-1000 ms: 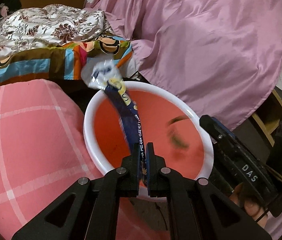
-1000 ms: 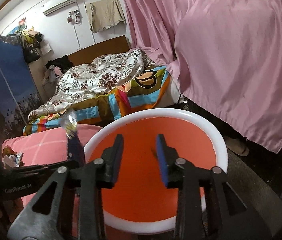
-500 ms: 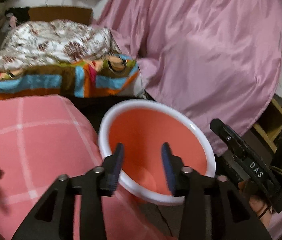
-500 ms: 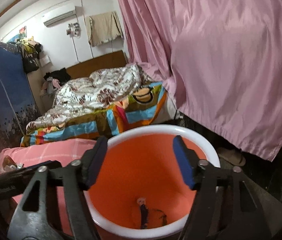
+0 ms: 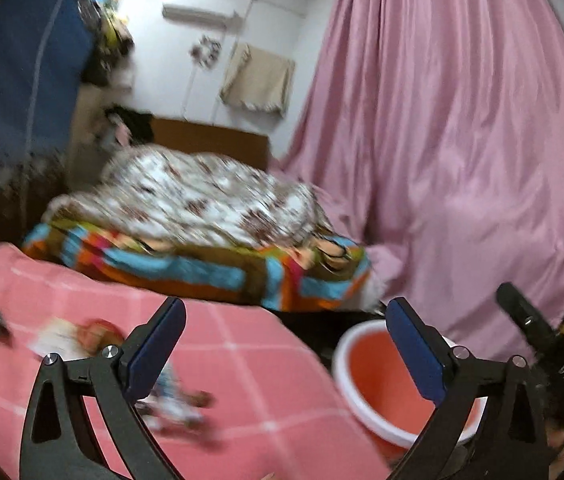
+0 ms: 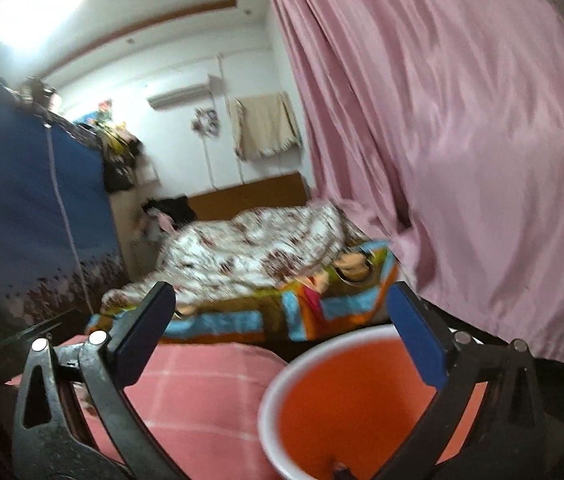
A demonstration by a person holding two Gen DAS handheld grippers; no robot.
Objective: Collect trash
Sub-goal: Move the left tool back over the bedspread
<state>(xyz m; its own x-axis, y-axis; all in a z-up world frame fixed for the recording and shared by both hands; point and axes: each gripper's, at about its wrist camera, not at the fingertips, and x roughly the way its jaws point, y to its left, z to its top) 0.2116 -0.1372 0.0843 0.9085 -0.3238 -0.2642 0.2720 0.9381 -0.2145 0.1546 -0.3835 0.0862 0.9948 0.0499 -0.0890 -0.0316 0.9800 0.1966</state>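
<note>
The orange bucket (image 6: pixel 362 404) holds a dark scrap at its bottom; the left gripper (image 5: pixel 286 344) and right gripper (image 6: pixel 282 328) gape wide, empty.

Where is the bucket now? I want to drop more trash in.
The bucket sits low right in the left wrist view, beside the pink blanket, below the curtain.

Motion-blurred fisheye views, dark at the rims; a ceiling light (image 6: pixel 38 4) glares, blown out
</note>
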